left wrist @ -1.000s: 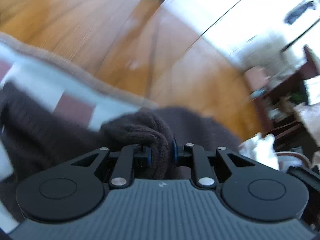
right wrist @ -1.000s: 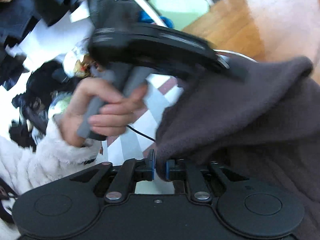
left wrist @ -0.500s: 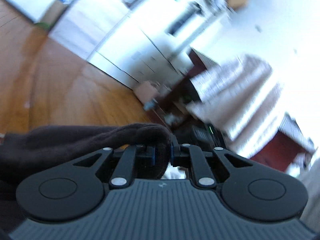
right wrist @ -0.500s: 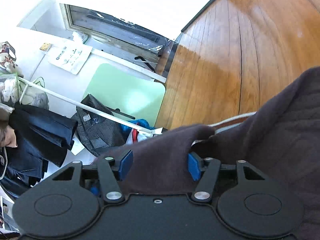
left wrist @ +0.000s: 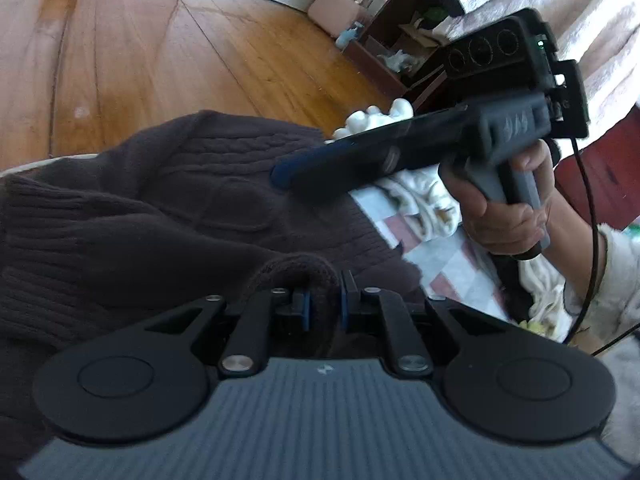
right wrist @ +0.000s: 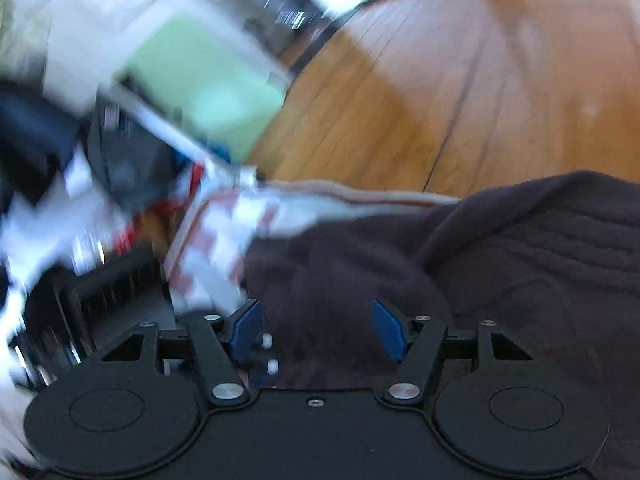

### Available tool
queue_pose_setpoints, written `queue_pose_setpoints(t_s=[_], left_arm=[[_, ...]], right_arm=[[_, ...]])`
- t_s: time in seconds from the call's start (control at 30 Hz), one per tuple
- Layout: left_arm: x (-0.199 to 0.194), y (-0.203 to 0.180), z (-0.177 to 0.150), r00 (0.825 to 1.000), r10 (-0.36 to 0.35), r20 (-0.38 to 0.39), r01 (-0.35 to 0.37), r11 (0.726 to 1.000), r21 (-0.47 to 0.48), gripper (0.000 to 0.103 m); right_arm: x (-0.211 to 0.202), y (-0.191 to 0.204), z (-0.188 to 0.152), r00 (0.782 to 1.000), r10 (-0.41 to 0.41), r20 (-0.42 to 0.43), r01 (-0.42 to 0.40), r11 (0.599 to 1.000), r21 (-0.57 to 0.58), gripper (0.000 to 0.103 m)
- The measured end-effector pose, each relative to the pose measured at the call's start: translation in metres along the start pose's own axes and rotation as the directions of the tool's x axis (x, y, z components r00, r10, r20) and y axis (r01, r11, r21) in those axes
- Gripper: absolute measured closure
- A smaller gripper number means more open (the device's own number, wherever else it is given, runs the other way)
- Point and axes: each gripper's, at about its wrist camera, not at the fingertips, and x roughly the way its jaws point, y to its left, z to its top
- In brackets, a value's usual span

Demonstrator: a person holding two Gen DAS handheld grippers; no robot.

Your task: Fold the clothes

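A dark brown cable-knit sweater (left wrist: 160,220) lies spread over a red-and-white checked cloth (left wrist: 440,256). My left gripper (left wrist: 323,300) is shut on a thick fold of the sweater's edge. In the left wrist view, a hand (left wrist: 500,216) holds my right gripper (left wrist: 280,171) with its tip just over the sweater's far side. In the blurred right wrist view, my right gripper (right wrist: 316,324) stands open, its blue pads (right wrist: 386,332) wide apart. The sweater (right wrist: 500,260) lies under and between them, not pinched.
Wooden floor (left wrist: 140,60) lies beyond the checked cloth (right wrist: 224,248). A white fluffy garment (left wrist: 416,196) is heaped at the sweater's right side. A pink bag (left wrist: 340,12) and a dark shelf (left wrist: 400,60) stand further off. A green mat (right wrist: 200,76) and a dark bag (right wrist: 128,160) sit at the left.
My right gripper let go of the sweater edge and opened wide. My left gripper swung round with its fold still held, so the right gripper and hand now show in its view.
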Motion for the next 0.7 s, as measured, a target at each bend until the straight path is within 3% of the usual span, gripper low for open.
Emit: queue_pose_setpoints(t_s=[0.07, 0.17, 0.27, 0.37, 0.4, 0.43, 0.47, 0.5, 0.53, 0.6, 0.67, 0.7], left_arm=[[-0.007, -0.005, 0.0, 1.0, 0.009, 0.009, -0.009, 1.0, 0.021, 0.091], [-0.014, -0.02, 0.005, 0.999, 0.023, 0.025, -0.025, 0.997, 0.069, 0.091], [-0.018, -0.028, 0.005, 0.999, 0.036, 0.031, -0.038, 0.996, 0.086, 0.089], [-0.014, -0.027, -0.001, 0.998, 0.066, 0.008, -0.066, 0.998, -0.001, 0.082], [-0.011, -0.026, -0.003, 0.997, 0.083, -0.004, -0.083, 0.995, -0.052, 0.071], [-0.008, -0.024, -0.005, 0.995, 0.1, -0.018, -0.101, 0.99, -0.099, 0.068], [-0.002, -0.021, -0.007, 0.993, 0.114, -0.039, -0.118, 0.984, -0.134, 0.068], [0.003, -0.018, -0.009, 0.99, 0.132, -0.059, -0.14, 0.976, -0.164, 0.067], [0.001, -0.016, -0.01, 0.983, 0.168, -0.07, -0.178, 0.968, -0.178, 0.062], [-0.004, -0.013, -0.01, 0.966, 0.242, -0.088, -0.255, 0.945, -0.203, 0.057], [-0.024, -0.009, -0.009, 0.944, 0.327, -0.041, -0.327, 0.916, -0.231, 0.039], [-0.035, -0.006, -0.009, 0.927, 0.375, -0.02, -0.367, 0.895, -0.254, 0.02]], right_arm=[[0.017, -0.003, 0.004, 0.999, -0.003, -0.043, 0.003, 1.0, -0.007, 0.035], [0.04, -0.025, 0.005, 0.994, 0.048, -0.101, -0.038, 0.994, 0.101, 0.035], [0.058, -0.039, 0.003, 0.992, -0.032, -0.125, 0.048, 0.991, 0.125, 0.035], [0.081, -0.034, -0.007, 0.981, -0.12, -0.151, 0.124, 0.992, 0.019, 0.034], [0.092, -0.032, -0.014, 0.968, -0.176, -0.178, 0.168, 0.984, -0.06, 0.039], [0.104, -0.029, -0.021, 0.951, -0.236, -0.2, 0.21, 0.967, -0.143, 0.065], [0.111, -0.027, -0.03, 0.937, -0.294, -0.19, 0.245, 0.939, -0.242, 0.077], [0.106, -0.028, -0.031, 0.94, -0.302, -0.159, 0.256, 0.932, -0.258, 0.092], [0.099, -0.028, -0.031, 0.945, -0.303, -0.126, 0.263, 0.929, -0.262, 0.093], [0.062, -0.031, -0.021, 0.95, -0.314, 0.005, 0.311, 0.939, -0.15, 0.093], [0.011, -0.032, -0.013, 0.922, -0.34, 0.184, 0.356, 0.932, -0.067, 0.093], [-0.014, -0.034, -0.01, 0.894, -0.366, 0.261, 0.383, 0.924, -0.017, 0.093]])
